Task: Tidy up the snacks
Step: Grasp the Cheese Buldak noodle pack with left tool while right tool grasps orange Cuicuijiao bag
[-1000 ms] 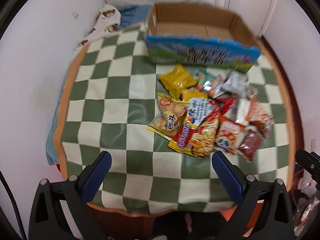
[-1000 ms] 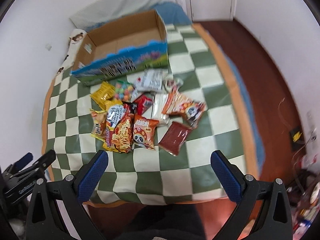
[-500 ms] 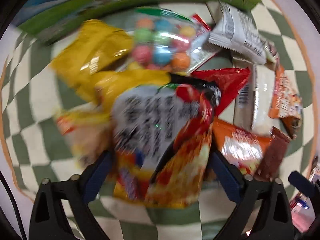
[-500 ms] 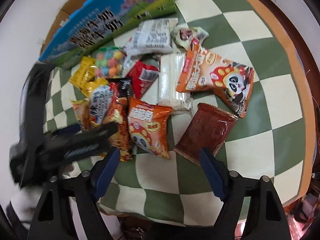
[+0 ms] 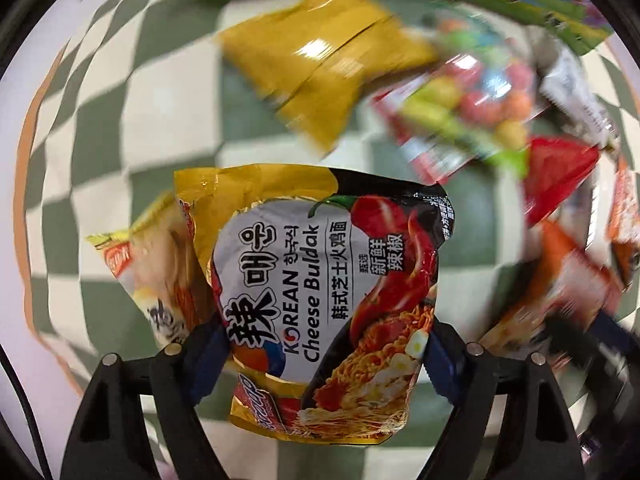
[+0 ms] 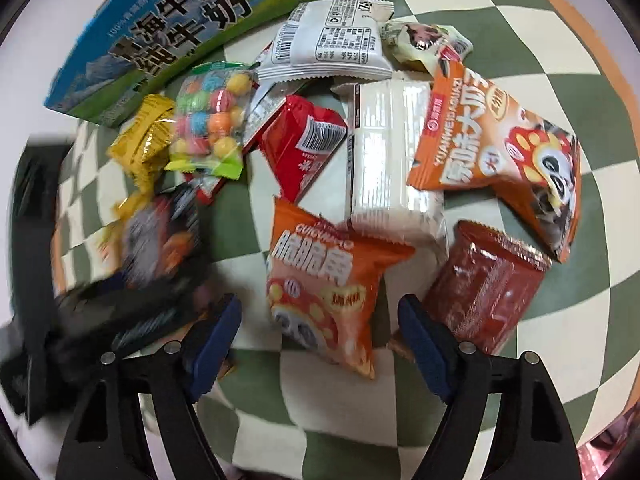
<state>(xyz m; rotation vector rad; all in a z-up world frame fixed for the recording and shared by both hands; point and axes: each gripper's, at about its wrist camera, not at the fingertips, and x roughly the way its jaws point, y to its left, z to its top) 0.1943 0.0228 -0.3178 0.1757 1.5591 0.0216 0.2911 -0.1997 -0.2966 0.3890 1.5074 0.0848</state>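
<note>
Closing on the noodle packet (image 5: 324, 292), the left tool (image 5: 326, 360) has its blue pads (image 5: 208, 356) at both side edges of the bag, low in the centre of the left wrist view; the jaws are closing and already seem to touch it. This packet is light and crinkly, with a stiff noodle block inside, so I judge a hold across the sides is good, but the glossy film may slip if only the film is pinched.

Lower centre in the right wrist view, the right tool (image 6: 320, 340) is spread, not pressing anything, and the orange puff bag (image 6: 324, 284) lies between its pads (image 6: 216, 340). That bag looks full of air and soft; a gentle squeeze at the middle is better, because the contents can be crushed.

Around it the pile is crowded on the checked worktop (image 6: 460, 400). A dark red pouch (image 6: 484, 288) lies just beside the right pad, a white packet (image 6: 392, 152) overlaps the bag's upper edge, and the candy ball bag (image 6: 212, 120) and a red packet (image 6: 304, 144) are near. The milk carton box (image 6: 172, 28) stands at the upper left. The blurred left tool at the left edge is close and could collide.
</note>
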